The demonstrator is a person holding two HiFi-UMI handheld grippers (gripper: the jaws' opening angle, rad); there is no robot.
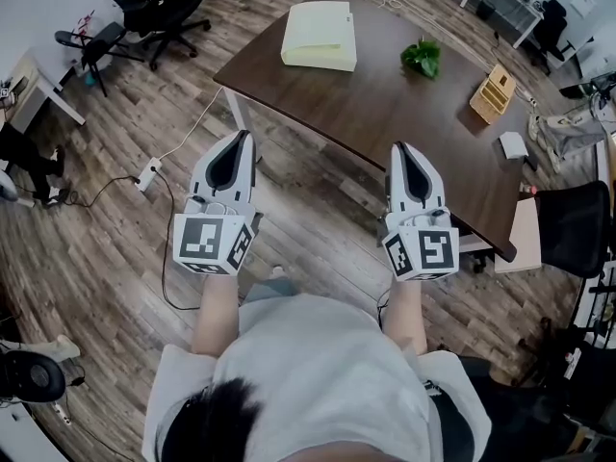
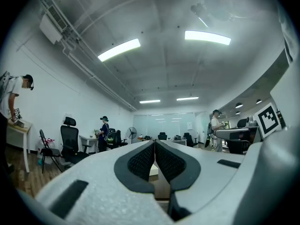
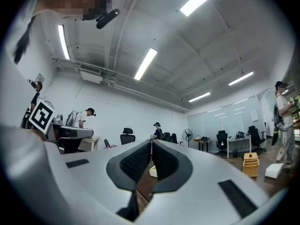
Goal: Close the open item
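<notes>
White cloth of the person's shirt (image 1: 322,373) was seen nearest the camera, with both bare forearms stretched forward from it. The left hand-held gripper (image 1: 245,137) was held over the wooden plank floor (image 1: 318,229), its jaws pressed together with nothing between them, as was shown in the left gripper view (image 2: 154,142). The right hand-held gripper (image 1: 399,148) was held level with it and well apart from it, at the near edge of the counter (image 1: 385,114); its jaws were likewise brought together on nothing, as was shown in the right gripper view (image 3: 151,141). A white power strip (image 1: 147,173) with its cable was laid on the floor to the left. On the dark brown counter, a small white object (image 1: 513,144) was placed near the right edge, a wooden organiser (image 1: 493,92) beyond it, and a green plant (image 1: 422,58) towards the middle. The pale yellow box (image 1: 319,35) was set at the far end of the counter, well apart from both grippers; whether its lid stood open could not be told. A black office chair (image 1: 144,8) was stood beyond, to the left.
</notes>
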